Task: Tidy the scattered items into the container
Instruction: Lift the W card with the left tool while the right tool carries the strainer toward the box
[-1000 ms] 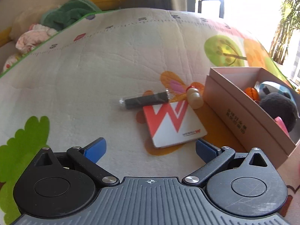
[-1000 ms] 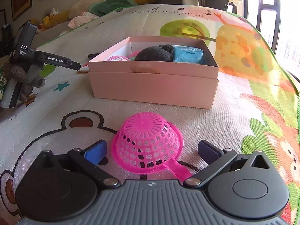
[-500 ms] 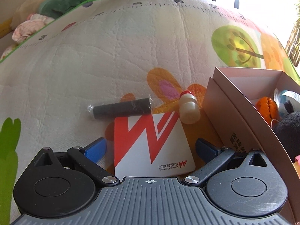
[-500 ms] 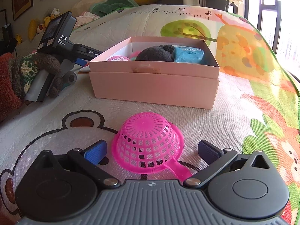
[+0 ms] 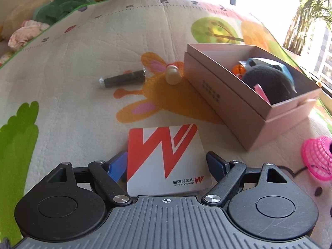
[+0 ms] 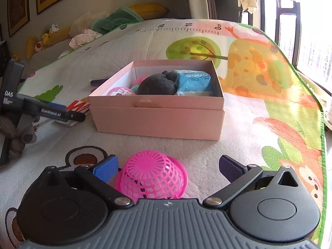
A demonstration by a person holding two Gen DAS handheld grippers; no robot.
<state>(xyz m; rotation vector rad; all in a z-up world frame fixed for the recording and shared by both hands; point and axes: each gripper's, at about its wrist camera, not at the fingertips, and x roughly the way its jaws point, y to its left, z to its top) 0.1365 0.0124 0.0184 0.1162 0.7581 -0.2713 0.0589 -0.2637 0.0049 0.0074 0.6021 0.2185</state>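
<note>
Your left gripper point(image 5: 166, 161) has its fingers point(image 5: 117, 166) against the two sides of the card point(image 5: 166, 157). They appear to be grasping it, and in the right wrist view the card looks lifted off the mat point(image 5: 83, 72), though the contact on the right side is hard to confirm. Your right gripper point(image 6: 167, 167) is released, its fingers spread wide around the pink basket point(image 6: 152, 180), which sits upside down on the mat near its front edge; neither finger presses it.

Farther out, the box point(image 6: 157, 120) stands near the middle of the mat. It already holds a dark plush point(image 6: 157, 85), a blue packet point(image 6: 194, 81), a round pink item point(image 6: 120, 91) and something orange point(image 5: 238, 69). So I judge the task roughly half done.

Still loose on the mat, as far as the views show: the card, the basket, a dark tube point(image 5: 124, 78) lying flat toward the far edge, and a small cream bottle point(image 5: 172, 75) just beside the box's far corner. That leaves four things to move.

The card is flat, white with a red zigzag and small print, and its corners are rounded. It looks thin and slick, so I expect it could slip or bend in an edge grip. The basket is open plastic mesh with a flared rim, and probably light and springy.
</note>
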